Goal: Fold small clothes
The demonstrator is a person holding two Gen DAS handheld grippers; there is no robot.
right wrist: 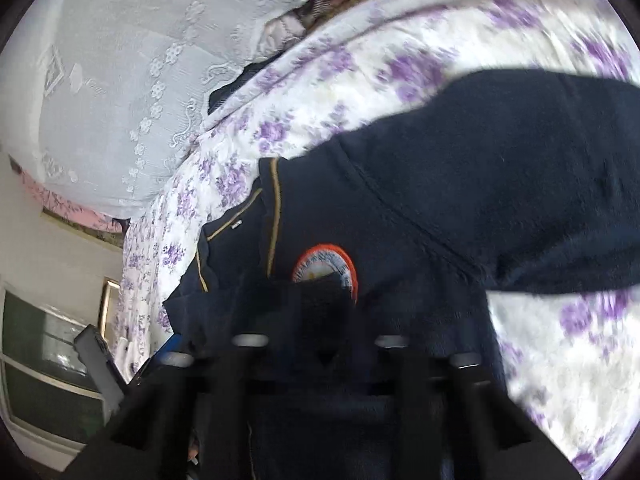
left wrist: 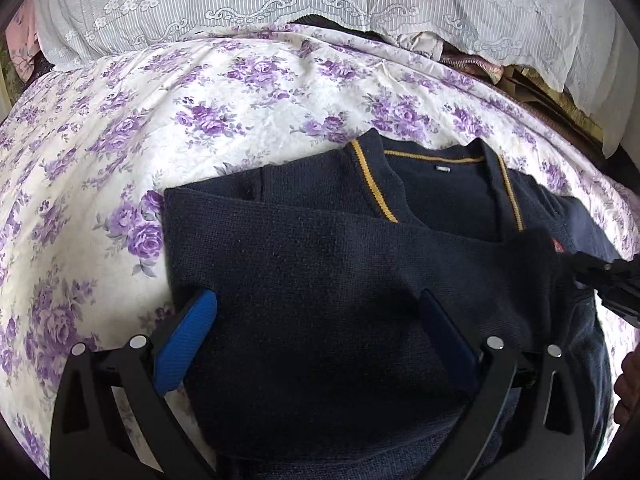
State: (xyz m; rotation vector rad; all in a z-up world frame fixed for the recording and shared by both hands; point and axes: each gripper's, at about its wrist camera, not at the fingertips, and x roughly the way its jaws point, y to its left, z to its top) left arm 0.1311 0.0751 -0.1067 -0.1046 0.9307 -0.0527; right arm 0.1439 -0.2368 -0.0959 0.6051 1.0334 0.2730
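While the left gripper (left wrist: pixel 316 320) stands wide open astride the folded sleeve and the right gripper (right wrist: pixel 320 320) looks shut, whether on cloth I cannot tell, the navy school jumper (left wrist: pixel 360 280), soft, limp and best pinched at an edge, lies mid-frame on the floral bedsheet (left wrist: pixel 120 140), collar toward the frame's top.

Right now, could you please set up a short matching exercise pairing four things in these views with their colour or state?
Things:
1. left gripper
2. right gripper
3. sweater
4. bedsheet

Colour or state:
A. white with purple flowers
B. open, blue pads over the knit
C. navy with yellow-trimmed V-neck
D. shut on dark fabric below the round badge

Pairs: 1-B, 2-D, 3-C, 4-A
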